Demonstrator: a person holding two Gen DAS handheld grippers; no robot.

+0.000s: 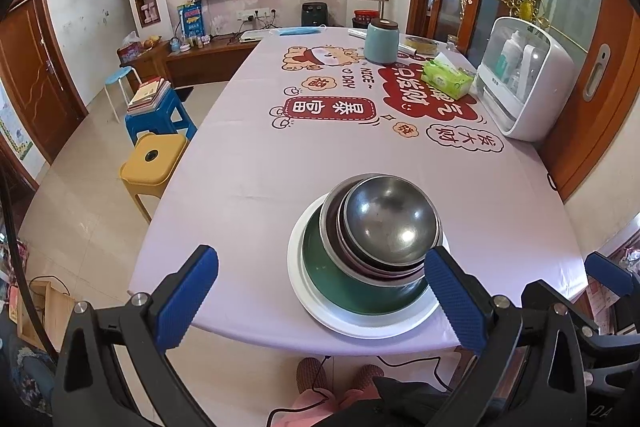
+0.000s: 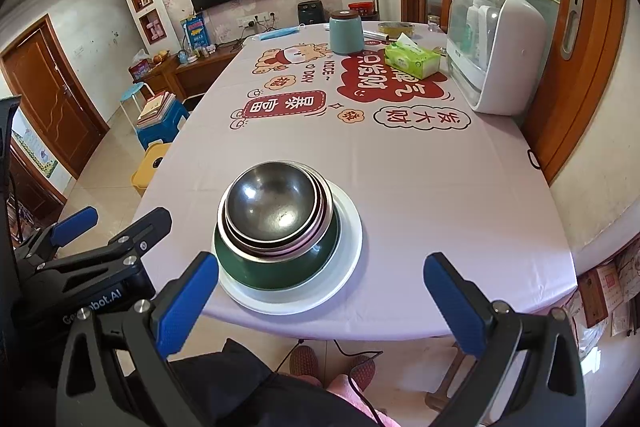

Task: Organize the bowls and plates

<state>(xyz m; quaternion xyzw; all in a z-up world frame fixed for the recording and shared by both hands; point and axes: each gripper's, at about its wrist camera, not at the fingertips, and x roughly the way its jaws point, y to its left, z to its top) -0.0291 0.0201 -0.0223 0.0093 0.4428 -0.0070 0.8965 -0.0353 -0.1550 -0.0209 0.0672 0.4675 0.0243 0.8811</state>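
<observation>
A white plate [image 1: 320,311] [image 2: 344,267] lies near the table's front edge. On it sits a green bowl [image 1: 340,291] [image 2: 272,273], with nested steel bowls [image 1: 390,223] [image 2: 274,207] stacked inside it. My left gripper [image 1: 320,301] is open and empty, its blue fingers either side of the stack's near edge, held back from it. My right gripper [image 2: 322,301] is open and empty, just in front of the plate. The left gripper also shows at the left of the right wrist view [image 2: 100,251], and the right gripper at the right edge of the left wrist view [image 1: 608,275].
The lilac printed tablecloth [image 1: 280,155] covers the table. At the far end stand a teal canister [image 1: 381,41], a green tissue pack [image 1: 446,77] and a white sterilizer cabinet [image 1: 528,79]. Yellow [image 1: 154,163] and blue stools [image 1: 158,111] stand left of the table.
</observation>
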